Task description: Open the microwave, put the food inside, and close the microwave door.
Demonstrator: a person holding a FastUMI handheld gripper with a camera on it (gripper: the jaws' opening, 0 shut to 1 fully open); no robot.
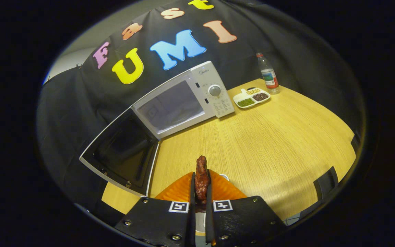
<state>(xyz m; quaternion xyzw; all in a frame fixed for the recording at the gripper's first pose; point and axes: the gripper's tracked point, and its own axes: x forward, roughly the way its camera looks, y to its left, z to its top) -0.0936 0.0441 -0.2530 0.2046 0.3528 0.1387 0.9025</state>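
- Your tool (201,187) is clamped on the food (201,178), a dark reddish piece of meat pressed between both fingers and sticking out ahead of their tips.
- The microwave (183,99) stands on the bench (273,137) well ahead of the tool and a little left, its door (120,154) swung wide open toward you.
- A divided dish (251,97) and a plastic bottle (268,73) sit far ahead to the right, beside the microwave.
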